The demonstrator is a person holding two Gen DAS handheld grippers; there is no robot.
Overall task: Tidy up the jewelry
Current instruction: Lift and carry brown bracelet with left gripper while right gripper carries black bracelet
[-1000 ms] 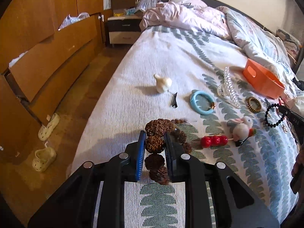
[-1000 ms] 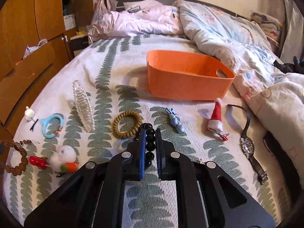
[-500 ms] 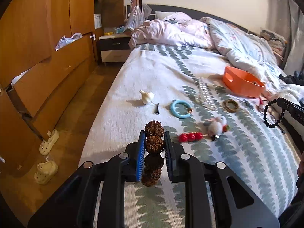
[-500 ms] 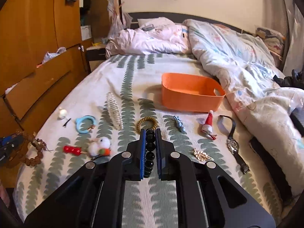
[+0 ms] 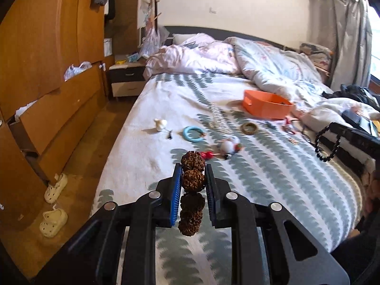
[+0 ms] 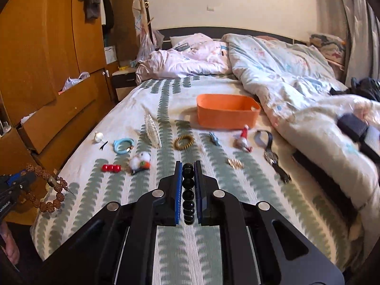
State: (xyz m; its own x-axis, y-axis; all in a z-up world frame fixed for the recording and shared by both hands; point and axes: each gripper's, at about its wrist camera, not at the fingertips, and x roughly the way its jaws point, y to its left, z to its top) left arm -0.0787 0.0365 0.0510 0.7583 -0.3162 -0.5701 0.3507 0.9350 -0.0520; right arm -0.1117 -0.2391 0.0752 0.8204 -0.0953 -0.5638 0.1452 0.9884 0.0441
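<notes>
My left gripper (image 5: 192, 178) is shut on a brown rough-bead bracelet (image 5: 192, 180), held above the near end of the bed; the bracelet also shows hanging at the left in the right wrist view (image 6: 51, 190). My right gripper (image 6: 188, 177) is shut on a black bead bracelet (image 6: 188, 193), which also shows dangling at the right in the left wrist view (image 5: 329, 142). An orange bin (image 6: 226, 114) stands on the bed ahead. Loose on the bed lie a blue bangle (image 6: 122, 143), a tan bead bracelet (image 6: 184, 141), a clear hair claw (image 6: 153, 130) and a watch (image 6: 270, 154).
Also on the bedspread: a red-bead clip (image 6: 111, 168), a fluffy white clip (image 6: 140, 161), a Santa clip (image 6: 243, 139), a blue clip (image 6: 214, 139), a gold clip (image 6: 235, 163). A rumpled duvet (image 6: 296, 90) lies right. Wooden drawers (image 5: 47, 109) and slippers (image 5: 53, 220) are left.
Both grippers have risen and pulled back from the bed, each carrying its bracelet. The bed and its items now look farther away and lower.
</notes>
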